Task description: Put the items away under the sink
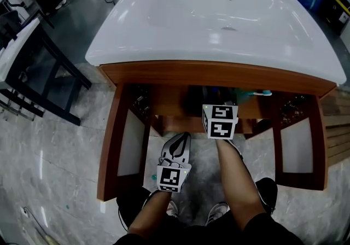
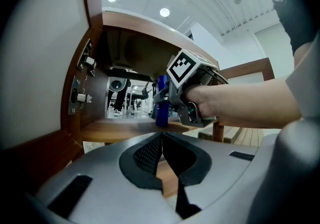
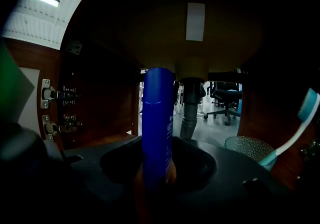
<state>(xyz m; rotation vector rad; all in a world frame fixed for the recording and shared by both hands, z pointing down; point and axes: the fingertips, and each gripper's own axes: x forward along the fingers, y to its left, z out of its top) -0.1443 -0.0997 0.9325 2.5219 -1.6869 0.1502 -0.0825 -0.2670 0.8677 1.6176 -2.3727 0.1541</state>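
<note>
A tall blue bottle (image 3: 157, 128) stands upright between the jaws of my right gripper (image 3: 157, 170), which is shut on it inside the dark cabinet under the white sink (image 1: 219, 19). In the left gripper view the blue bottle (image 2: 161, 104) rests on the wooden shelf (image 2: 120, 129), with the right gripper (image 2: 165, 99) still round it. My left gripper (image 2: 161, 140) hangs low outside the cabinet, its pads touching with nothing between them. The head view shows the left gripper (image 1: 179, 144) in front of the opening.
A blue-and-white toothbrush (image 3: 296, 130) leans in a glass cup (image 3: 247, 147) right of the bottle. The grey drain pipe (image 3: 189, 118) hangs behind. Both cabinet doors (image 1: 112, 145) stand open, hinges (image 2: 82, 80) showing. A dark table (image 1: 33, 69) stands at left.
</note>
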